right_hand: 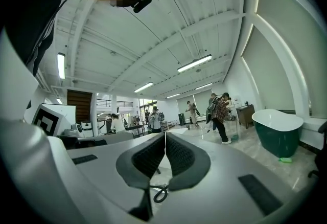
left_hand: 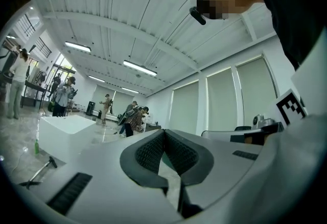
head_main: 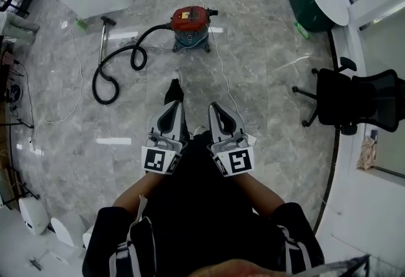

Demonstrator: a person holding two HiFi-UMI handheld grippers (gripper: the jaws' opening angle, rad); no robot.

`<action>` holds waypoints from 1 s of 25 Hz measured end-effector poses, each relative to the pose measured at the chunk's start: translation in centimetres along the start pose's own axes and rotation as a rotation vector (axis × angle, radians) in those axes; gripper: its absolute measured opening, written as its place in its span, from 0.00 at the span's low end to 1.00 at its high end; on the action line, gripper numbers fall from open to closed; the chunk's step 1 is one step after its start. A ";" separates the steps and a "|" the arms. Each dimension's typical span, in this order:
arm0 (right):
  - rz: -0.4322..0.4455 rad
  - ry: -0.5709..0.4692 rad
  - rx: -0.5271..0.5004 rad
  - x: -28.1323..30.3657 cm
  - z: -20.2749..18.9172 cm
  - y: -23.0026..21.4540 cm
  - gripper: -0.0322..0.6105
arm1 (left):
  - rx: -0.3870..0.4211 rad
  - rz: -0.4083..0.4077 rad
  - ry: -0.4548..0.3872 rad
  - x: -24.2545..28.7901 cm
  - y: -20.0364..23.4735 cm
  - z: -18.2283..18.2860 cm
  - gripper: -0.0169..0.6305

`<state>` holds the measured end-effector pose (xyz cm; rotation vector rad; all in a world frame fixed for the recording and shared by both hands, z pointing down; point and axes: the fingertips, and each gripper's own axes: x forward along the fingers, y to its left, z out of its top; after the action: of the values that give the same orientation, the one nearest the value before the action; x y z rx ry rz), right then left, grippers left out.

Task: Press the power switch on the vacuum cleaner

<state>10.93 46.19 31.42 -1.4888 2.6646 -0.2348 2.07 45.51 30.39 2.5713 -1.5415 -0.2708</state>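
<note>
Left gripper and right gripper pressed together, empty, tucked near body; vacuum cleaner upper centre, well apart. Probably approach posture.

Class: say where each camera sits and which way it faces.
Head view: on the head, steeply down at the vacuum cleaner; forearms, left gripper, right gripper show.
Left gripper view: on the left gripper, tilted up at the ceiling; torso shows.
Right gripper view: on the right gripper, likewise upward; torso.
Shared: bathtub, in head and right gripper views.
</note>
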 end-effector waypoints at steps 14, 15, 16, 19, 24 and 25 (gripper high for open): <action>0.062 0.007 -0.038 6.4 0.6 -1.8 0.08 | -0.067 0.050 -0.005 4.8 4.8 -0.3 0.05; 0.063 0.010 -0.039 7.3 0.5 -2.0 0.08 | -0.068 0.053 -0.002 5.4 5.5 -0.4 0.05; 0.061 0.012 -0.038 8.3 0.4 -2.4 0.08 | -0.068 0.056 0.003 6.1 6.3 -0.5 0.05; 0.043 0.021 -0.035 11.6 0.0 -3.6 0.08 | -0.073 0.051 0.013 8.4 8.6 -0.9 0.05; 0.044 0.043 -0.053 19.6 -0.2 -5.1 0.08 | -0.099 0.037 0.074 13.6 13.2 -2.0 0.05; 0.043 0.051 -0.059 21.3 -0.2 -5.5 0.08 | -0.110 0.034 0.087 14.8 14.2 -2.0 0.05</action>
<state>4.32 25.21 32.68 -1.4590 2.7638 -0.1959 -2.88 25.78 34.01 2.4371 -1.4948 -0.2298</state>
